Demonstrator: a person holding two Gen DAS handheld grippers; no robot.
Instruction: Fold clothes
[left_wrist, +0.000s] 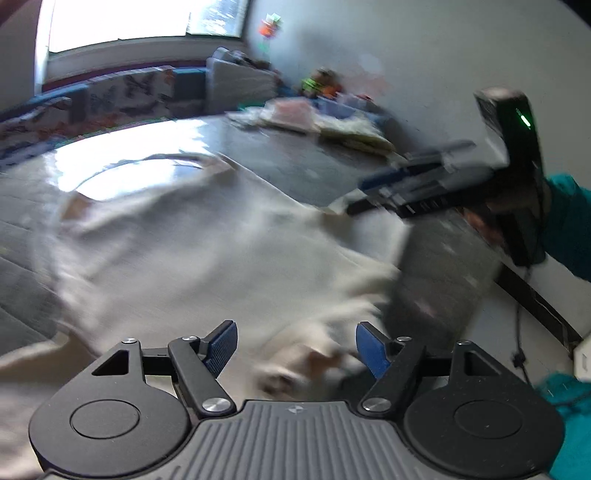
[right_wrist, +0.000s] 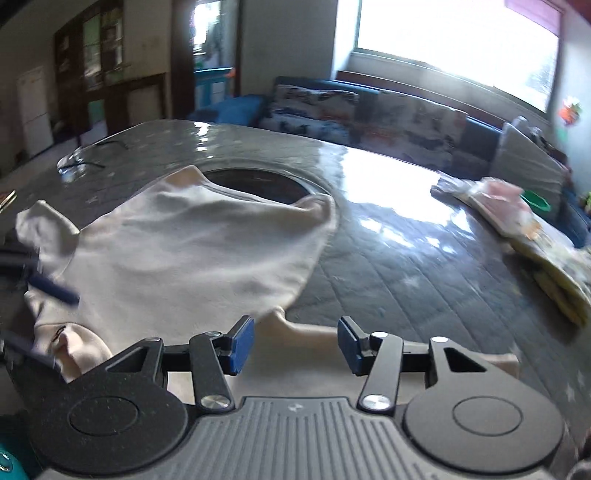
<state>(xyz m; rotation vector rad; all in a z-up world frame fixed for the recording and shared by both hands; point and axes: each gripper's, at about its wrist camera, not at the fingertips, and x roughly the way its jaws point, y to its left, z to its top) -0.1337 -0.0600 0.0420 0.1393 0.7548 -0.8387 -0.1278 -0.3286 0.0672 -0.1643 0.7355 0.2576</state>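
A home living room: patterned sofa under a window, cabinets.

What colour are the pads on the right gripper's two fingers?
Blue pads on the right gripper, clearest in the right wrist view.

Left wrist view: sits on the left tool, low and close over the table, tilted down, facing the window and the right tool.
Right wrist view: rides the right tool, tilted down, facing the sofa.
Shared: the pale garment, the table, the window, the folded pile.
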